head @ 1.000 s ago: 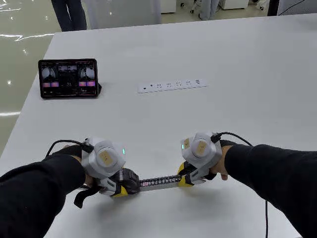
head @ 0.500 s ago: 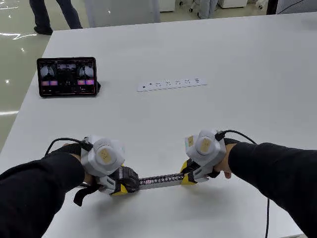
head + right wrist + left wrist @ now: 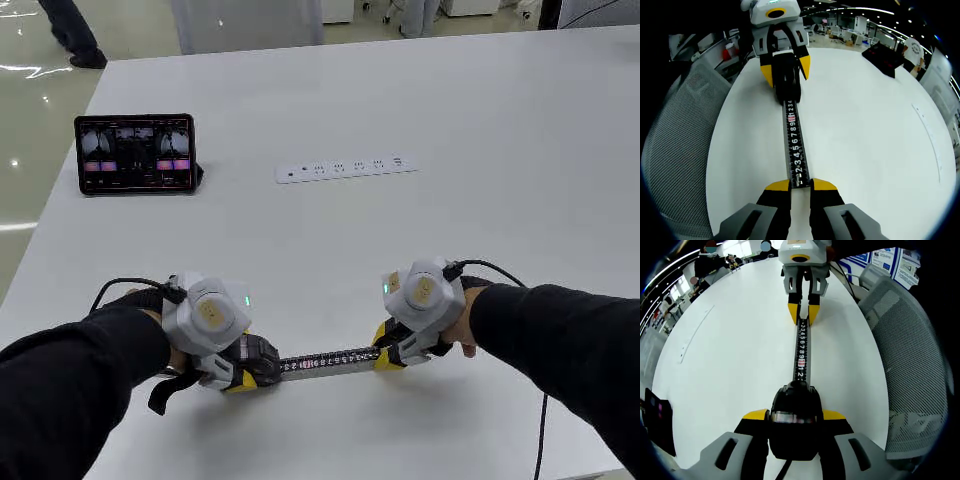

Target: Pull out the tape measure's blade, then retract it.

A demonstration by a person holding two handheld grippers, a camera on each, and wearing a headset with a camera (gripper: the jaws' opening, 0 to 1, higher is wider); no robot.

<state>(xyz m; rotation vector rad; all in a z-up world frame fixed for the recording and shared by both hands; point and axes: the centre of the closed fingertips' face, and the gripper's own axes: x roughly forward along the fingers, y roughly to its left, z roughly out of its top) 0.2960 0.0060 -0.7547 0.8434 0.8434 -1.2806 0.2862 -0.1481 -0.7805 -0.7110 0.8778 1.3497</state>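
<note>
A: Where is the tape measure (image 3: 258, 362)?
B: On the white table (image 3: 450, 120), well to the near side of the power strip (image 3: 346, 168). Its black case (image 3: 796, 430) sits roughly in line with the strip's left end.
A: And the left gripper (image 3: 245, 372)?
B: Clenched on that case, one yellow-tipped jaw on each flank.
A: The blade (image 3: 325, 363)?
B: Drawn out a short way, numbers up, running parallel to the power strip. Whether it touches the table, I cannot tell.
A: What has its tip?
B: The right gripper (image 3: 385, 360), jaws pinched on the blade's end, roughly in line with the strip's right end.
A: Anything else?
B: A tablet (image 3: 135, 153), screen lit, left of the power strip
</note>
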